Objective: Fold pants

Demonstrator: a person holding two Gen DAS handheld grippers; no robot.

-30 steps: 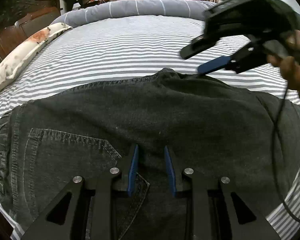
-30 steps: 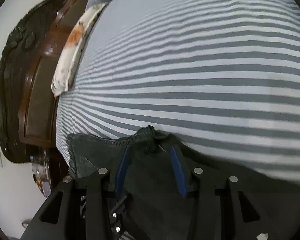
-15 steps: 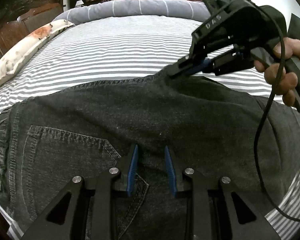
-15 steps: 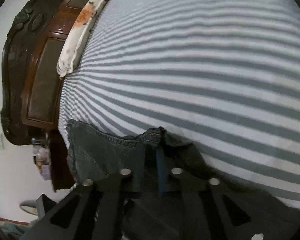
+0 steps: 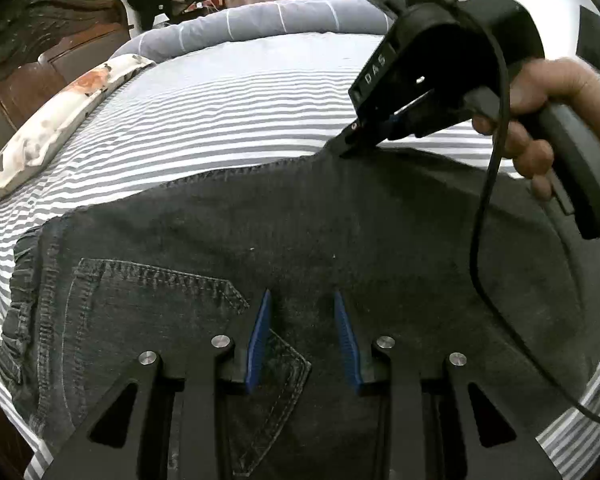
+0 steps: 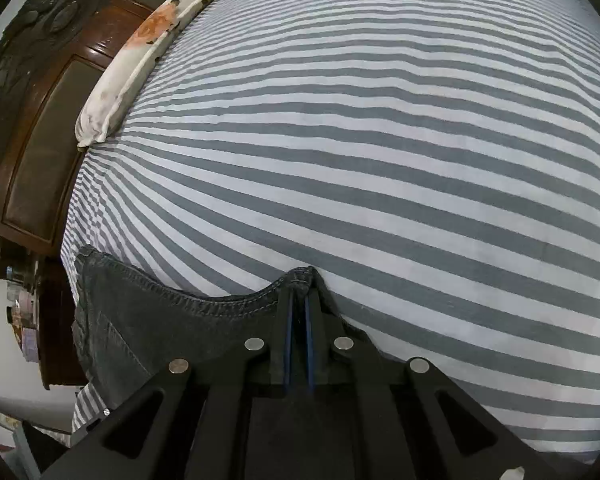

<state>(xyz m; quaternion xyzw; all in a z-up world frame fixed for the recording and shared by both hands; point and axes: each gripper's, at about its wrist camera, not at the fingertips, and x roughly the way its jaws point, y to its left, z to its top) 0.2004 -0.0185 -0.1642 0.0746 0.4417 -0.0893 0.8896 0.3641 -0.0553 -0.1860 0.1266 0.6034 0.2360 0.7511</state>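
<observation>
On striped bedsheet (image 5: 236,116), flat dark jeans (image 5: 300,240)

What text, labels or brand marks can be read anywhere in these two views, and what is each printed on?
"DAS": pale raised letters on the black body of the right claw, seen in the left wrist view.
No other text is readable. The jeans show only stitching, with no visible tag. The clutter beside the wooden headboard in the right wrist view is too small and blurred to read.
</observation>
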